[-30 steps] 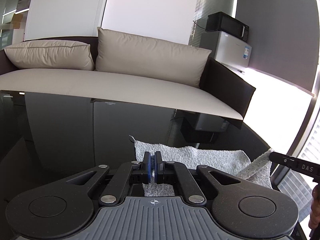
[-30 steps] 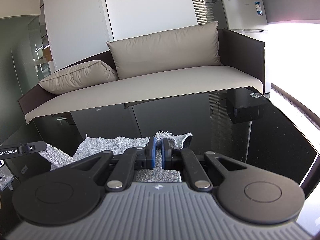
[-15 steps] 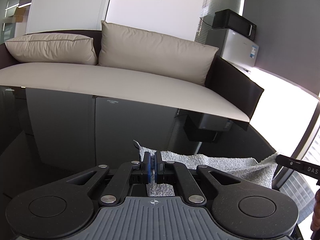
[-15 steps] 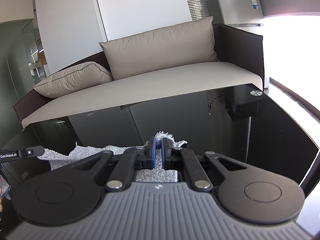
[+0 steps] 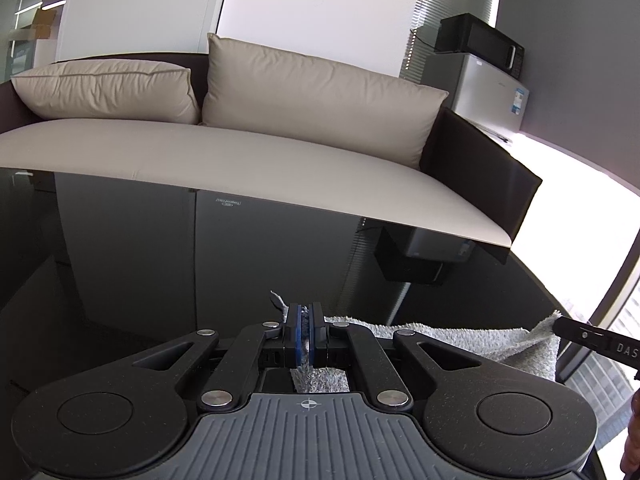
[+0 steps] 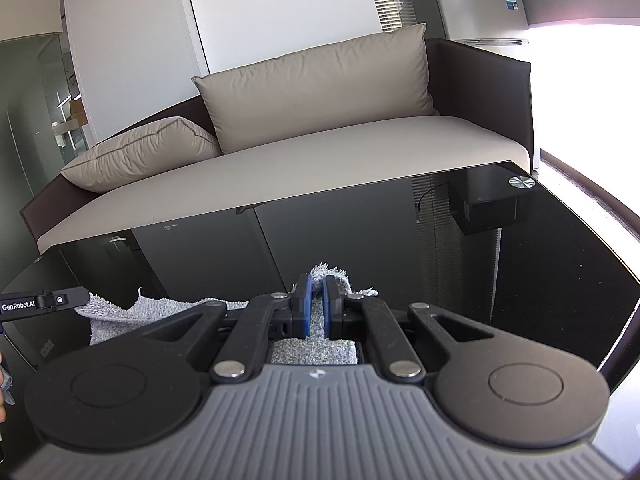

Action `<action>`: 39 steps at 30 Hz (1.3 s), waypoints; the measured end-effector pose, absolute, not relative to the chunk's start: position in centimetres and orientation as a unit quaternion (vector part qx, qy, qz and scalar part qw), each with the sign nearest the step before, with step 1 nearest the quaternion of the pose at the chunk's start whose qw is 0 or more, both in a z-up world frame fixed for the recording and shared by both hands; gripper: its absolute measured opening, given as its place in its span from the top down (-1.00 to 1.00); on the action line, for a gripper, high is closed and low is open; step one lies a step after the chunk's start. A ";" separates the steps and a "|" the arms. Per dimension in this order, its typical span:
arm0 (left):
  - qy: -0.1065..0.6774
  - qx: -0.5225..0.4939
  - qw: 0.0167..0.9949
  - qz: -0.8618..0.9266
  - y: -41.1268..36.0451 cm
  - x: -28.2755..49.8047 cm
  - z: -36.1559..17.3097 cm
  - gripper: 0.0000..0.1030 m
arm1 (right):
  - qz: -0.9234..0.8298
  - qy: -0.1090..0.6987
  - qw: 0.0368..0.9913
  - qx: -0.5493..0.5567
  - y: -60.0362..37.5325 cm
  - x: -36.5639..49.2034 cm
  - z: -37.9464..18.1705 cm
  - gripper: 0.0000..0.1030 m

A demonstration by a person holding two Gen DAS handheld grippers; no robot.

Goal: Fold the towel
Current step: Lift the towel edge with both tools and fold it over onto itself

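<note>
Towel (image 5: 460,338) is the one thing here that has changed: a second ago more of the grey terry cloth lay spread on the black glass tabletop (image 5: 160,264) ahead of both tools, and now far less of it shows beyond the fingertips. In the earlier views the far corners reached well forward of the jaws; now only a small tuft pokes past them, and the sofa fills more of each frame. My reading is that both corners have been lifted off the glass and drawn up and toward the person, which would be the start of carrying one edge over to meet the opposite one.

The left gripper (image 5: 305,322) has its jaws pressed nearly together on a pinch of towel, the cloth visible between the blue pads. The right gripper (image 6: 316,298) is likewise clamped on its own corner (a bunched loop of pile stands up just past its tips). Each tool's finger also shows at the edge of the other's view, with cloth at its tip.

The towel hangs between the two grips, so its held edge, which I take for the long axis, runs left to right across the person's front, roughly parallel to the sofa (image 6: 320,152) edge. Between the grips it sags slightly, not taut. How much cloth rests on the tabletop below is hidden by the gripper bodies.
</note>
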State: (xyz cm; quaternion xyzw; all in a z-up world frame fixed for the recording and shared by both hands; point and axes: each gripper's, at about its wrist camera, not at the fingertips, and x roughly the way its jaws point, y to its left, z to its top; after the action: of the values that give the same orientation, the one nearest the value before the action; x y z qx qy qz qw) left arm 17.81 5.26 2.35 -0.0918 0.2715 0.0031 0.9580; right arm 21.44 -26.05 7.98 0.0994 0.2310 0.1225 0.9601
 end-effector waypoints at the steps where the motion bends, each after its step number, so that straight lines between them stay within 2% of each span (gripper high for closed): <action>1: 0.273 -0.092 0.958 0.004 5.3 18.0 2.3 0.94 | 0.122 0.232 0.960 0.099 -26.0 21.6 7.9 0.89; 19: 0.258 -0.091 0.962 0.008 5.2 19.9 3.1 0.94 | 0.117 0.233 0.960 0.106 -25.6 24.0 7.8 0.89; 33: 0.283 -0.096 0.954 0.020 5.8 22.3 1.3 0.94 | 0.114 0.252 0.952 0.131 -25.5 26.3 6.7 0.88; 39: 0.297 -0.105 0.948 0.034 6.8 22.9 0.3 0.86 | 0.090 0.262 0.953 0.123 -25.8 27.2 5.8 0.87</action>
State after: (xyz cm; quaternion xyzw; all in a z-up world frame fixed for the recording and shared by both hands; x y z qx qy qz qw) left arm 22.94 6.83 0.27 -0.1051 0.2974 0.0338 0.9483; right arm 27.20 -25.82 5.78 0.1227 0.2624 0.0900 0.9529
